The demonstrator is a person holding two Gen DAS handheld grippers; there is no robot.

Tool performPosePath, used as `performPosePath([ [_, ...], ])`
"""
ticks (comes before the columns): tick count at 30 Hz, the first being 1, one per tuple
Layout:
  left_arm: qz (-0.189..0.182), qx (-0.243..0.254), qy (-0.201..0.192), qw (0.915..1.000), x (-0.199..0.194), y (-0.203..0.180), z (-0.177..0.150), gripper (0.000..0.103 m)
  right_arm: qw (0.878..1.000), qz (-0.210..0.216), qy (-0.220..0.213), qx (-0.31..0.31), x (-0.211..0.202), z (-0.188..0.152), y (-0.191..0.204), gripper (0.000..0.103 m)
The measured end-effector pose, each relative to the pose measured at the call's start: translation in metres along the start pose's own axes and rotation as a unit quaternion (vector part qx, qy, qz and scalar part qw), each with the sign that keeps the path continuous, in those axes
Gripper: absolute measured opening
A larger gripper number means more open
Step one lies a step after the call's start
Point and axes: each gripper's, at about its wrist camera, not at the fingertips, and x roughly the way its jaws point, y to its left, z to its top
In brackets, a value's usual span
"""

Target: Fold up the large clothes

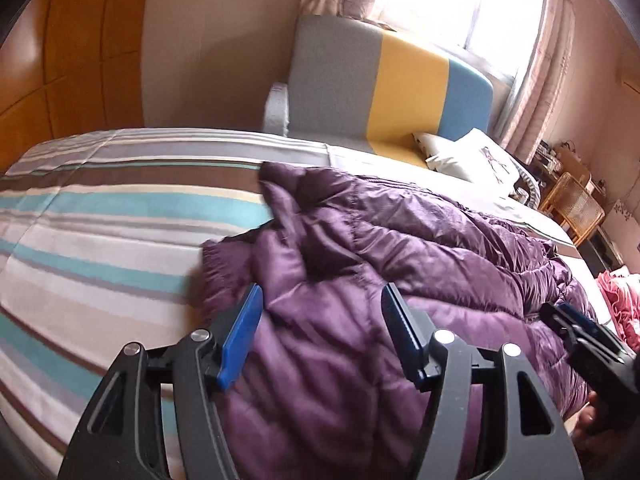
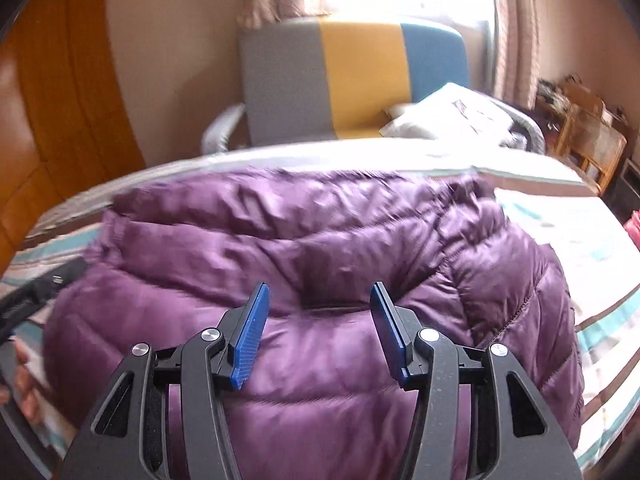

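Where curtains glow, purple jacket [image 2: 304,248] on striped bed [image 1: 100,216]

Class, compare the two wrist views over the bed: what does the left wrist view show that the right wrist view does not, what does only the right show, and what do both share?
Only the left wrist view shows the jacket's knitted cuff lying on the striped bedcover, the right gripper from the side, and pink fabric at the far right edge.

Only the right wrist view shows the jacket's broad quilted panels spread flat, and the left gripper entering from the left edge.

Both show the purple puffer jacket, the grey, yellow and blue headboard, a white pillow, the curtained window, and open jaws holding nothing.
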Motion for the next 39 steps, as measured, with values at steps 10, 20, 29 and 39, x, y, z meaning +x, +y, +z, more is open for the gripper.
performPosePath([
  [10, -0.053, -0.098, 0.034, 0.9932, -0.014, 0.07, -0.022, 0.064, 0.998, 0.043, 0.019, -0.036, -0.027, -0.03, 0.041, 0.026],
  [20, -0.166, -0.21, 0.085, 0.9598, 0.017, 0.112, -0.046, 0.063, 0.998, 0.025, 0.047, -0.042, -0.005, -0.05, 0.043, 0.026],
  [29, -0.265, -0.269, 0.075, 0.923, 0.04, 0.114, -0.051, 0.066, 0.998, 0.013, 0.048, -0.048, 0.005, -0.063, 0.046, 0.026],
  [39, -0.284, -0.26, 0.078, 0.9195, 0.047, 0.09, -0.065, 0.029, 0.998, 0.026, 0.043, -0.031, 0.007, -0.063, 0.04, 0.026],
])
